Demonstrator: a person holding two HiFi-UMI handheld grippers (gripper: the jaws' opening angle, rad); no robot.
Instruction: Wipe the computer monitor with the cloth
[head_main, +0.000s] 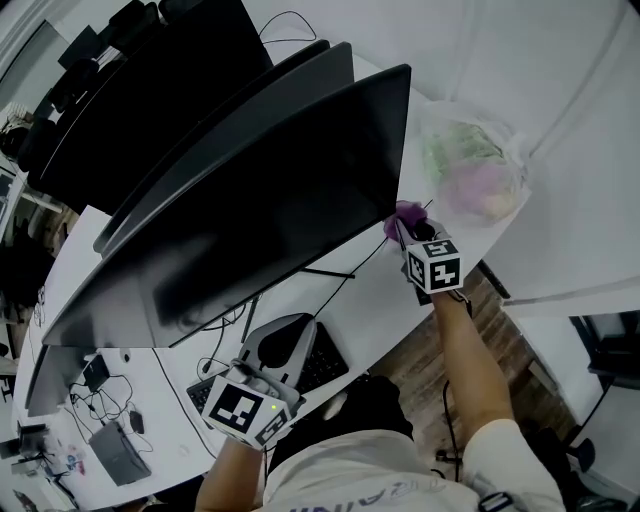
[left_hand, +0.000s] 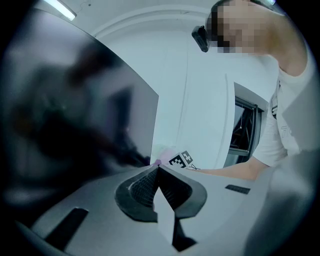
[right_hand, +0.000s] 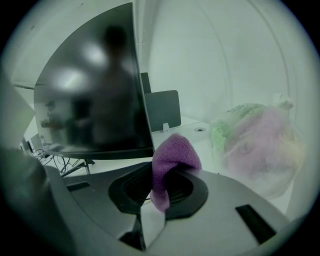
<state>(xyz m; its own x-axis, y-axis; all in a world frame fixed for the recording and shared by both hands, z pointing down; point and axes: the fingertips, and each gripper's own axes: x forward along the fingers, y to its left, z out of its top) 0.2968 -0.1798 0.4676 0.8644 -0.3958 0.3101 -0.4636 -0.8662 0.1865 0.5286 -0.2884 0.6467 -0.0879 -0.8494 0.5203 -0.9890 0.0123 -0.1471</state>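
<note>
Pressure should be light and even on this step. Bring the folded purple knitted cloth (right_hand: 172, 159) flat against the wide dark computer monitor (head_main: 250, 215). Draw it in long overlapping passes from the screen's right edge toward the left of the frame, so the thin panel does not rock.

In the head view the cloth sits at the monitor's lower right corner, right of centre in the frame. It looks to be touching the edge there, though the angle leaves that unsure.

Your right gripper (right_hand: 161, 186) has its jaws clamped on the cloth, with a rounded fold standing proud above them. Lead with that fold and hold the hard tips off the glass.

Your left gripper (left_hand: 158, 171), low in the head view, has its jaws pressed together with nothing between them, and it touches nothing that I can see.

Steer clear of the translucent plastic bag (head_main: 470, 170) at the upper right of the frame.
</note>
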